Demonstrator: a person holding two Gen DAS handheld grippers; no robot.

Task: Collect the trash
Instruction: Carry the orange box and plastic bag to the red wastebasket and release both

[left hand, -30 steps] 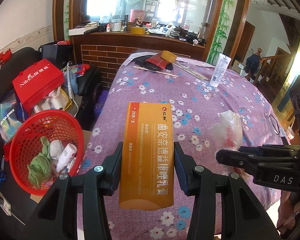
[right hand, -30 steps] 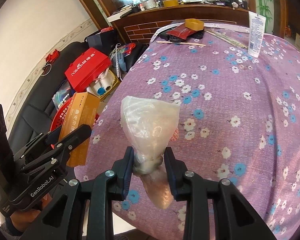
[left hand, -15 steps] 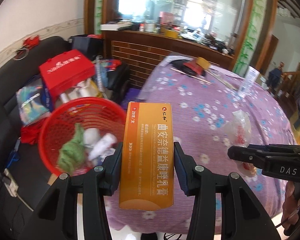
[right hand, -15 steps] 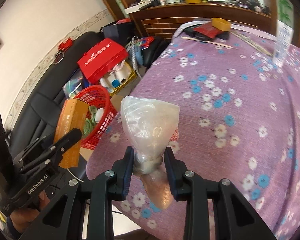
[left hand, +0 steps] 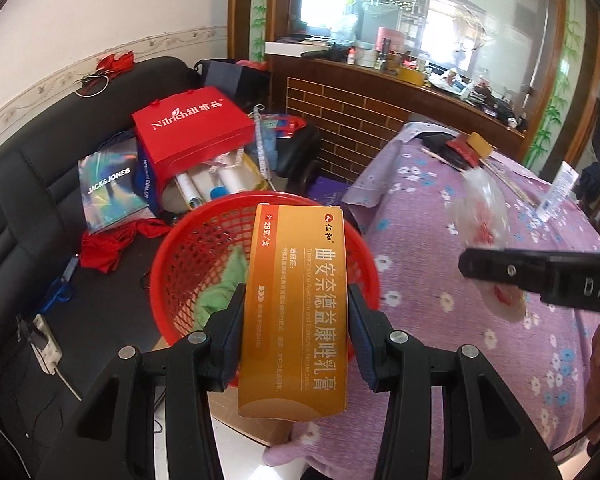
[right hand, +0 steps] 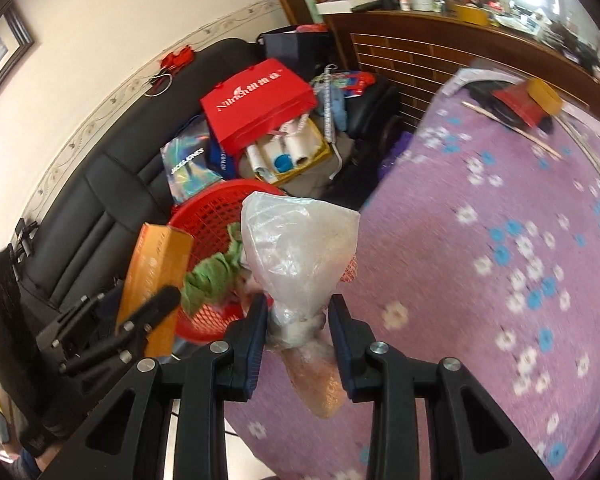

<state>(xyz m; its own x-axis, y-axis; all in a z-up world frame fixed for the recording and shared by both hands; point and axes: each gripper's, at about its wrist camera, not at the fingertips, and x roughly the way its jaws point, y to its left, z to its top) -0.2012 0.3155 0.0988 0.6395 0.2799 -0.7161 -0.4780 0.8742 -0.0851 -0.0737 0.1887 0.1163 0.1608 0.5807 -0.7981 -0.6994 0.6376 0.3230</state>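
Observation:
My left gripper point(left hand: 296, 336) is shut on a long orange medicine box point(left hand: 296, 304), held over the red mesh basket point(left hand: 188, 252) beside the table. A green cloth point(left hand: 224, 284) lies inside that basket. My right gripper point(right hand: 298, 332) is shut on the knotted neck of a clear plastic bag point(right hand: 300, 248), hanging at the table's left edge next to the red basket point(right hand: 208, 216). In the right wrist view the left gripper point(right hand: 140, 320) and its orange box point(right hand: 156, 276) show at lower left. The right gripper's finger point(left hand: 540, 272) and the bag point(left hand: 484, 208) appear at the right of the left wrist view.
A purple flowered tablecloth point(right hand: 500, 280) covers the table, with a red packet and sticks point(right hand: 520, 108) at its far end. A black sofa point(left hand: 28, 208) holds a red gift bag point(left hand: 192, 132), rolls and shopping bags. A wooden counter point(left hand: 380, 92) stands behind.
Both grippers have swung left off the table toward the red basket, each keeping its load. The orange box now hangs over the basket and the bag has reached the table's edge.

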